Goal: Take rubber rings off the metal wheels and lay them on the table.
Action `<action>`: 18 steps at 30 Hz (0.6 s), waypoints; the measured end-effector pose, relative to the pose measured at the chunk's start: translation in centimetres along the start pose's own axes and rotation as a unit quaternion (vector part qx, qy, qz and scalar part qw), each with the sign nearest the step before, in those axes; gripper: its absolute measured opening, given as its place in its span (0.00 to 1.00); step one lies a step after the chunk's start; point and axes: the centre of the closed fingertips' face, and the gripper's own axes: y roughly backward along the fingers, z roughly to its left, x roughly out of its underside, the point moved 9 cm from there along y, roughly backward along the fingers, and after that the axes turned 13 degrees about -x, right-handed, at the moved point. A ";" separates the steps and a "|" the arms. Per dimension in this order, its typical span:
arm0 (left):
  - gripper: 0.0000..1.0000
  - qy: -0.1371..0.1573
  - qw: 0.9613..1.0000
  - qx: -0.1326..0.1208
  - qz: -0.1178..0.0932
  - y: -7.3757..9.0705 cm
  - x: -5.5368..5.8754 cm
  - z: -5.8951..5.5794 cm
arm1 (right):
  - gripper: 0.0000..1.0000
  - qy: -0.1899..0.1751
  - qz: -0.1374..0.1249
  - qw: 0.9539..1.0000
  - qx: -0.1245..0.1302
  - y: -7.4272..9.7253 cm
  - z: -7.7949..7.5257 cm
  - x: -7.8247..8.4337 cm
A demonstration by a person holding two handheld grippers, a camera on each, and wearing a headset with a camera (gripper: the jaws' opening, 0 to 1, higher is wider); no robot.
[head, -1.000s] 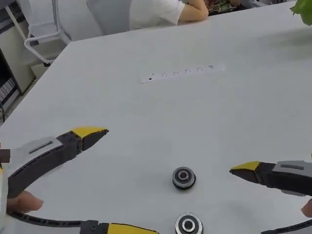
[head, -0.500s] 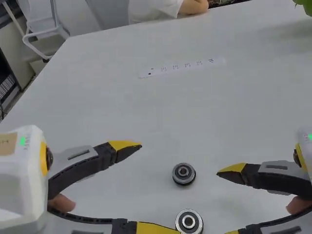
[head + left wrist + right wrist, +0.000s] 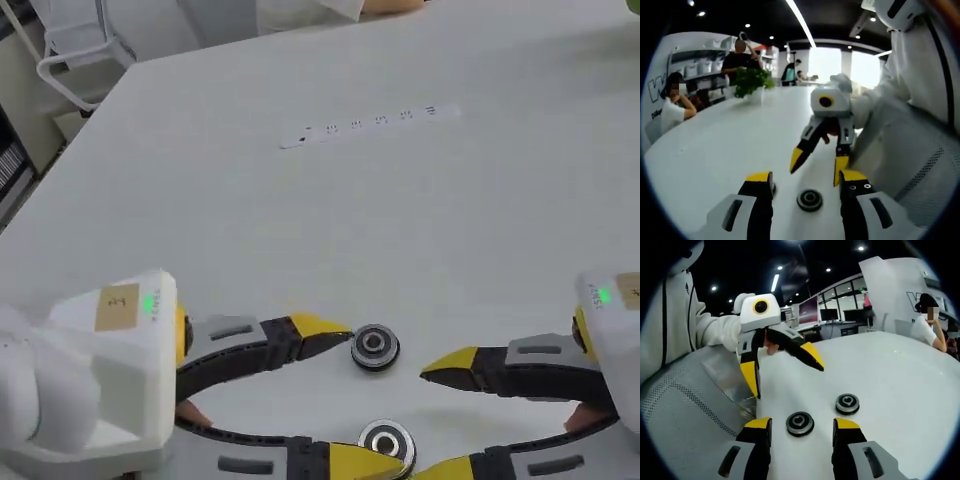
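Holds left gripper (image 3: 806, 177) wide open and empty, jaws straddling the nearer metal wheel (image 3: 809, 199) by the near edge of the table (image 3: 300, 220), untouched; sets right gripper (image 3: 802, 421) opposite, equally open and empty; has the farther metal wheel (image 3: 375, 347) just beside the left gripper's far jaw tip

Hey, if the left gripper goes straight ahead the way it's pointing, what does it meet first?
Probably the near wheel, which lies between the left gripper's open jaws. Beyond it the right gripper points back toward it, though depth is unclear.
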 end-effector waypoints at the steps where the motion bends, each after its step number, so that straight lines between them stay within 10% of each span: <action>1: 0.52 0.000 1.000 0.002 0.002 -0.2 0.2 0.0 | 0.44 0.002 0.002 1.000 -0.001 -0.1 -0.1 0.1; 18: 0.25 -0.016 0.999 0.010 0.051 -1.8 3.2 -0.8 | 0.26 0.028 0.050 0.998 -0.015 -1.6 -0.8 1.7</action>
